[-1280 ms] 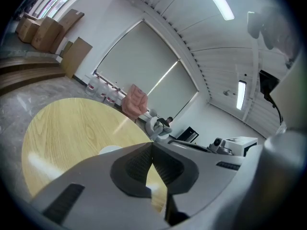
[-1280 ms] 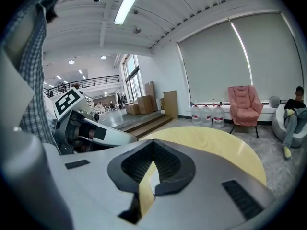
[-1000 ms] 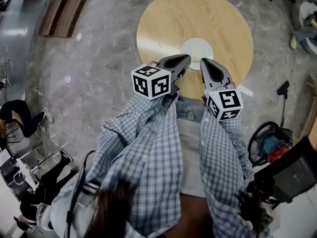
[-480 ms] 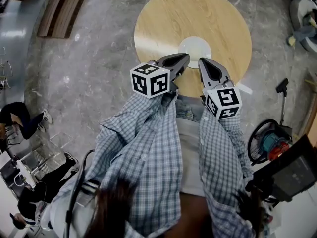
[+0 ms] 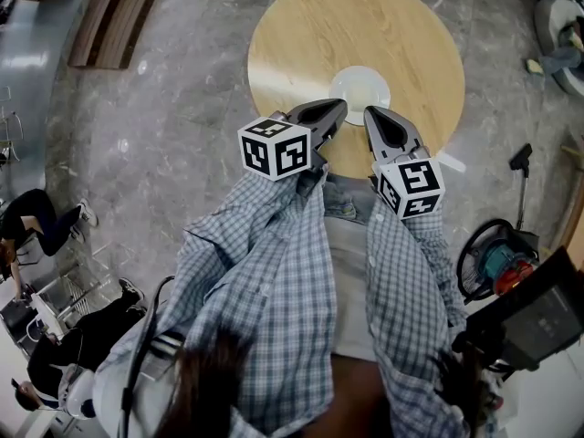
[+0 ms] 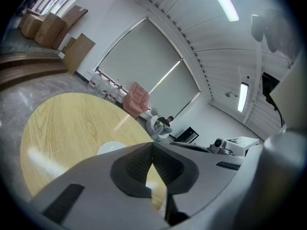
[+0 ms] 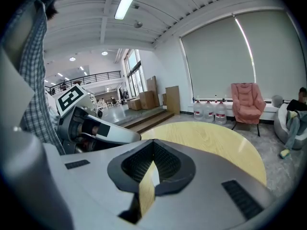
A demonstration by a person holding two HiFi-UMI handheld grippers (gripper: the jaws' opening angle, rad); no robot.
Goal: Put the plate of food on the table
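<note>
A white plate (image 5: 359,89) sits at the middle of the round wooden table (image 5: 301,35); no food on it can be made out. The left gripper view shows the plate (image 6: 111,147) just beyond the jaws. My left gripper (image 5: 338,109) and right gripper (image 5: 371,117) hover side by side over the table's near edge, just short of the plate. Both are shut with nothing between the pads, as the left gripper (image 6: 152,145) and right gripper (image 7: 153,145) show in their own views. The table (image 7: 216,143) fills the right gripper view.
Grey stone floor surrounds the table. Wooden steps (image 5: 119,16) lie at the far left. An orange and teal machine (image 5: 493,267) and a floor tool (image 5: 522,162) stand to the right. People (image 5: 36,217) sit at the lower left. A pink armchair (image 7: 248,101) and water bottles (image 7: 208,110) line the window.
Both grippers have edged very slightly forward toward the plate and stay shut. The people at the lower left have shifted.
</note>
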